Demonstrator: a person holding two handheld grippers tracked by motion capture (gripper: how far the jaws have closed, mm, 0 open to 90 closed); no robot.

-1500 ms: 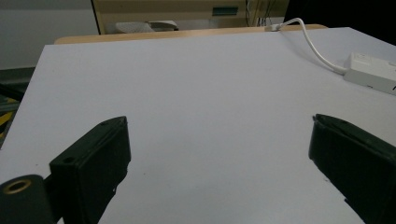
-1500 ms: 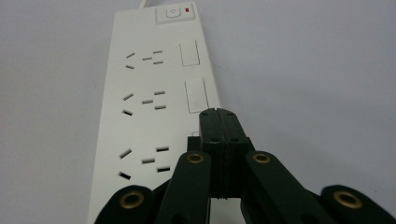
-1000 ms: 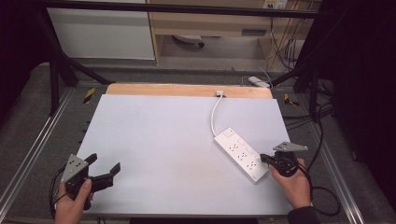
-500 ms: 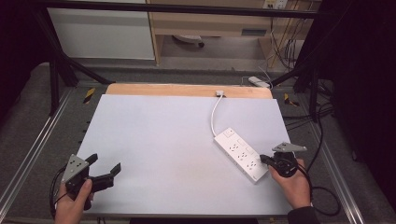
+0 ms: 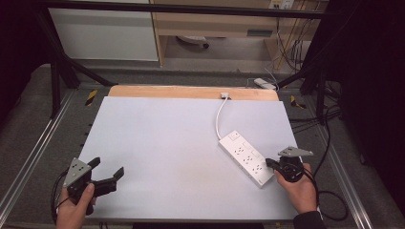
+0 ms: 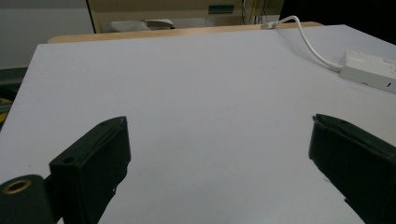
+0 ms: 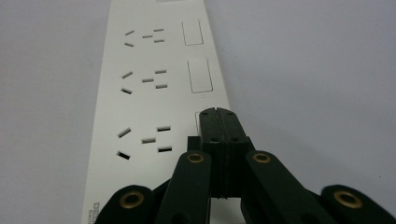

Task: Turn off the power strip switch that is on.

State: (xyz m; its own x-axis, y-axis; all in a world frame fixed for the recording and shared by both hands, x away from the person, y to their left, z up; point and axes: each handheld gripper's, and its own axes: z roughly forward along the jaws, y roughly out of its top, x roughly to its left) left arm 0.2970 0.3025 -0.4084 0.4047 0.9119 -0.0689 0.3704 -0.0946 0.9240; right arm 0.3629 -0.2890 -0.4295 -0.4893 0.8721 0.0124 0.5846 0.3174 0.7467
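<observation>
White table [image 5: 167, 143], wooden strip along far edge. Power strip [image 5: 246, 157] lies diagonally at right, cord [image 5: 218, 117] running to far edge. Left gripper [image 5: 106, 172] near-left corner, jaws wide apart, empty. Right gripper [image 5: 270, 164] jaws pressed together, tips over strip's near end.

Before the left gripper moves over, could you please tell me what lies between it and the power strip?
Nothing: in the high view, bare white tabletop runs from the left gripper to the power strip.
</observation>
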